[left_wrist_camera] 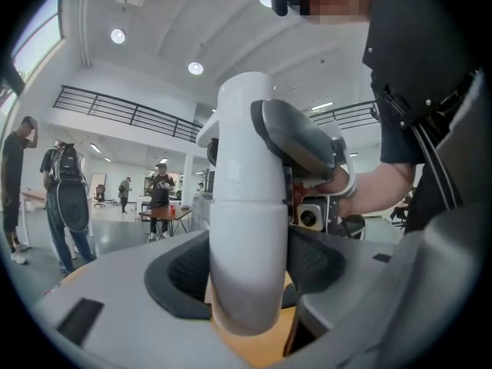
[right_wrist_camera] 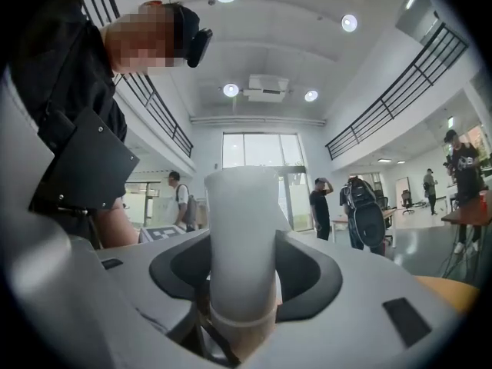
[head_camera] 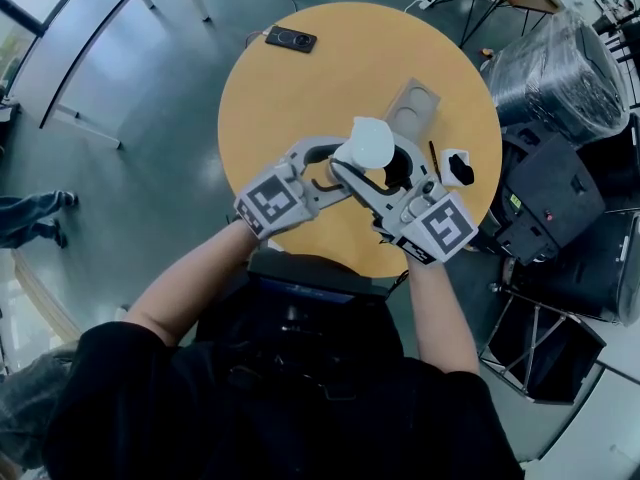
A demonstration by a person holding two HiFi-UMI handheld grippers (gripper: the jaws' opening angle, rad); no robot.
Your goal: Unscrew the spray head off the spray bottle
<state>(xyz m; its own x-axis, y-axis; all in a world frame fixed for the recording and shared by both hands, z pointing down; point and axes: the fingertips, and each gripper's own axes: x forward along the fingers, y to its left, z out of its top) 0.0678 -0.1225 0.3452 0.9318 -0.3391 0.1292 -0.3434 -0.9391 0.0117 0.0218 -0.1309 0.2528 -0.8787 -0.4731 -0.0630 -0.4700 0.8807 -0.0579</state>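
Both tongs clamped on the white spray bottle [head_camera: 370, 146] above the round counter [head_camera: 300, 98].
Left tongs [left_wrist_camera: 247, 271] gripped its lower body; right tongs [right_wrist_camera: 244, 275] pinched higher up, crossing over and hiding much of it. Behind it on the counter lay a grey tray [head_camera: 412, 108], a pen [head_camera: 434, 160] and, at the far edge, a black device [head_camera: 291, 38].

White spray bottle [head_camera: 370, 146] vertical between left claw [head_camera: 335, 163] and right claw [head_camera: 385, 175]

Two claws [left_wrist_camera: 246, 279] [right_wrist_camera: 242, 279], one spray bottle [head_camera: 368, 146], one table [head_camera: 300, 118], one black device [head_camera: 291, 38].
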